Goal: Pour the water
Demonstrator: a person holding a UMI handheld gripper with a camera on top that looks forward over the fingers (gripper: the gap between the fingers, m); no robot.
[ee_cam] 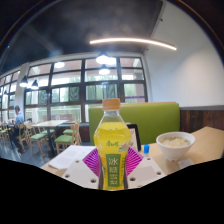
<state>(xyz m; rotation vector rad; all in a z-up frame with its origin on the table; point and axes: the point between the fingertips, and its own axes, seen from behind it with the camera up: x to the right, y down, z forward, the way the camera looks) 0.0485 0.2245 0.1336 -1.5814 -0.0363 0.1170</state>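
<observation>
A plastic bottle (112,140) with an orange cap, yellow drink and a green and white label stands upright between my gripper's (112,170) two fingers. Both pink pads (92,166) press against its sides, so the gripper is shut on it. The bottle's base is hidden below the fingers. A white bowl (175,146) rests on the light wooden table (205,145) to the right, beyond the fingers and apart from the bottle.
A green bench back (160,120) runs behind the table. To the left are more tables and chairs (45,135), and a seated person (17,115) by the large windows (70,85). A long ceiling light (130,43) hangs overhead.
</observation>
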